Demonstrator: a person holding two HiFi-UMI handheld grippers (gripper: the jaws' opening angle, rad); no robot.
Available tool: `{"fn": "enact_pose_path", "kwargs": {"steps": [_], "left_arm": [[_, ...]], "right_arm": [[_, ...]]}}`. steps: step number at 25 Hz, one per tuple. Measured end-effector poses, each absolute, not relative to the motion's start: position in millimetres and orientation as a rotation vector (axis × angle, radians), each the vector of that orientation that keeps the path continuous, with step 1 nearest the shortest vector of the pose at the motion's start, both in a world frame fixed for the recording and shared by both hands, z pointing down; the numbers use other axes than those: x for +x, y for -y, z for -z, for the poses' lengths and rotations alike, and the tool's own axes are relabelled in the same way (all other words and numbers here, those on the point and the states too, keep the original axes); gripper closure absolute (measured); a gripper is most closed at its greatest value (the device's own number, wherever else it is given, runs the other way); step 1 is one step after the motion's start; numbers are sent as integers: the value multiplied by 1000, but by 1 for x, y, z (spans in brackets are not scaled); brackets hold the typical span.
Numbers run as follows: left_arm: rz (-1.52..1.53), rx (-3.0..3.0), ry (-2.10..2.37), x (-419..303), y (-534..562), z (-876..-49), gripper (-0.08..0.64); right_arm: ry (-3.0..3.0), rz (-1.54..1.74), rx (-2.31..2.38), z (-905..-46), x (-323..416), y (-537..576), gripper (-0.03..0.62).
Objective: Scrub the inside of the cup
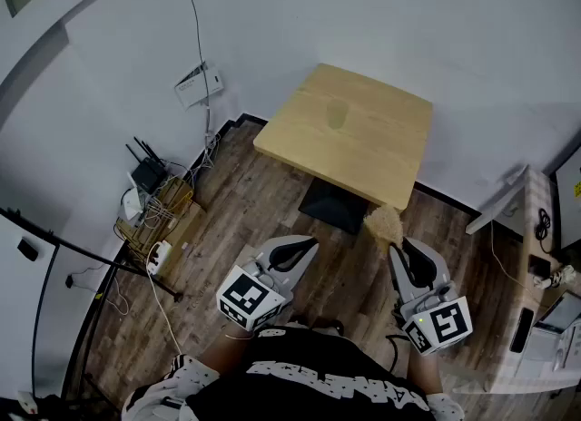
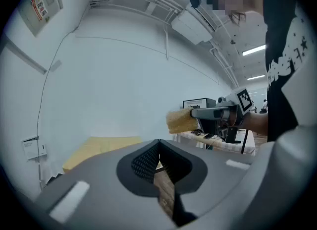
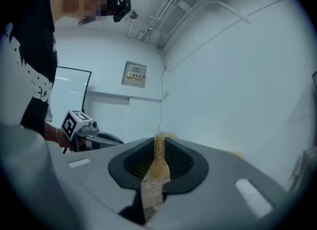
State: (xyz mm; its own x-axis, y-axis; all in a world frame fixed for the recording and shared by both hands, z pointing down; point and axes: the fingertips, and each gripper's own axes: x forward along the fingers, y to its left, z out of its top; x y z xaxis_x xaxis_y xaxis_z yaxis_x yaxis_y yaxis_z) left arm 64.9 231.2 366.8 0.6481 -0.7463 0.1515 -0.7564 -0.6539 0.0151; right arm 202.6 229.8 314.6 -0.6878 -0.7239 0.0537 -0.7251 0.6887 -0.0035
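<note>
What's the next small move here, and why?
Probably step toward the table and open the left gripper, shut and empty, for what looks like a clear cup there. The right gripper clamps the sponge; both hang short of it.

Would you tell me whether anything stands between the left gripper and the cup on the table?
Nothing visible does. Only floor and bare tabletop lie between the shut left gripper and the faint clear cup; the right gripper, shut on the scrub pad, is off to one side.

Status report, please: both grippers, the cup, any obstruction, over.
Left gripper shut, empty. Right gripper shut on scrub sponge. Clear cup on wooden table, ahead, not reached. No obstruction seen.
</note>
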Motion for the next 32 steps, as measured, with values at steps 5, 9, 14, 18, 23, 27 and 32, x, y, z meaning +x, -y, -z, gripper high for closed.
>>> {"fn": "enact_pose_path", "kwargs": {"steps": [5, 9, 14, 18, 23, 27, 32], "left_arm": [[-191, 2787, 1270, 69, -232, -368, 557], [-202, 2782, 1279, 69, -232, -369, 557], [-212, 2784, 1285, 74, -231, -368, 557], [-227, 2794, 1289, 82, -231, -366, 557], [-234, 2795, 1288, 94, -232, -370, 557], [-243, 2787, 1308, 104, -238, -376, 557], [-241, 2790, 1306, 117, -240, -377, 557]], "right_arm": [[2858, -52, 1228, -314, 208, -229, 515], [2875, -66, 1223, -314, 209, -228, 514], [2889, -77, 1231, -315, 215, -225, 514], [2895, -86, 1241, -316, 224, -224, 512], [2904, -106, 1252, -321, 237, -224, 512], [2908, -117, 1223, -329, 245, -228, 512], [2912, -118, 1231, -332, 258, -233, 511]]}}
